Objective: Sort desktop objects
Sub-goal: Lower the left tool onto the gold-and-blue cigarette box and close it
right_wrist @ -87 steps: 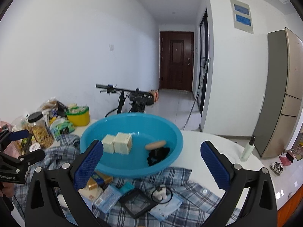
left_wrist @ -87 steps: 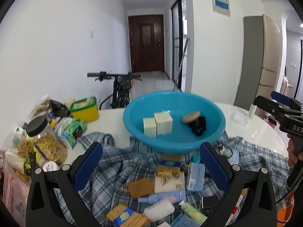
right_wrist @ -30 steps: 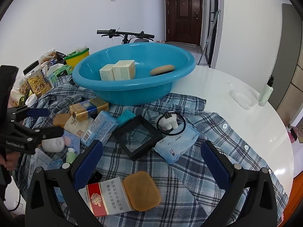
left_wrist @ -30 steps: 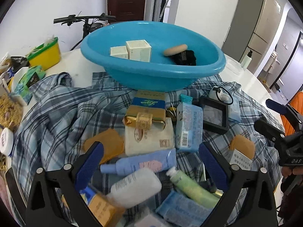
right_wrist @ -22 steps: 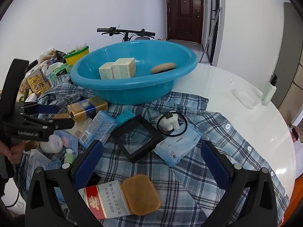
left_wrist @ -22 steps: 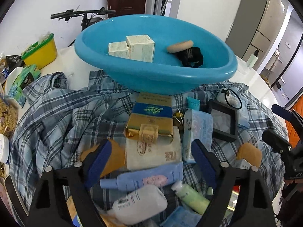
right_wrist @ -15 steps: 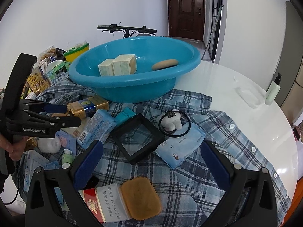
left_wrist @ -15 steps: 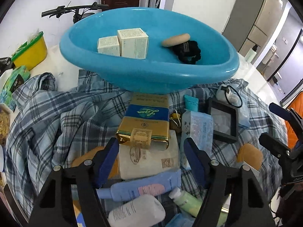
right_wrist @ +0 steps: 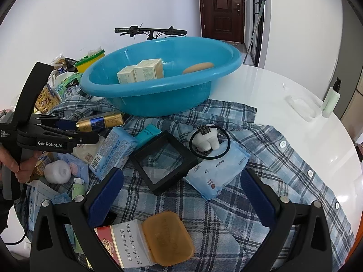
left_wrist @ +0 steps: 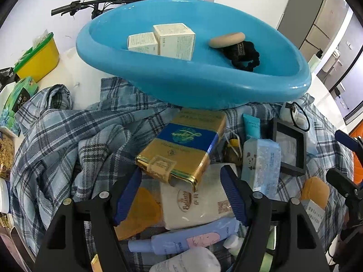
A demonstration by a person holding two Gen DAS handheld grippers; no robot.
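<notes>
Left wrist view: against the frame of a second ago, we find the left gripper (left_wrist: pixel 181 176) lower, nearer the basin (left_wrist: pixel 226 86) and much narrower; its jaws now reopen slightly, flanking the near end of the gold-and-blue box (left_wrist: pixel 183 147) without pressing it. The box lies on the plaid shirt (left_wrist: pixel 68 136), long axis running from gripper to basin, sealed end toward us.

Right wrist view: little differs. The right gripper (right_wrist: pixel 179 195) stands wide and empty over the shirt; we see the box (right_wrist: pixel 99 121) lying level, lengthwise left to right
</notes>
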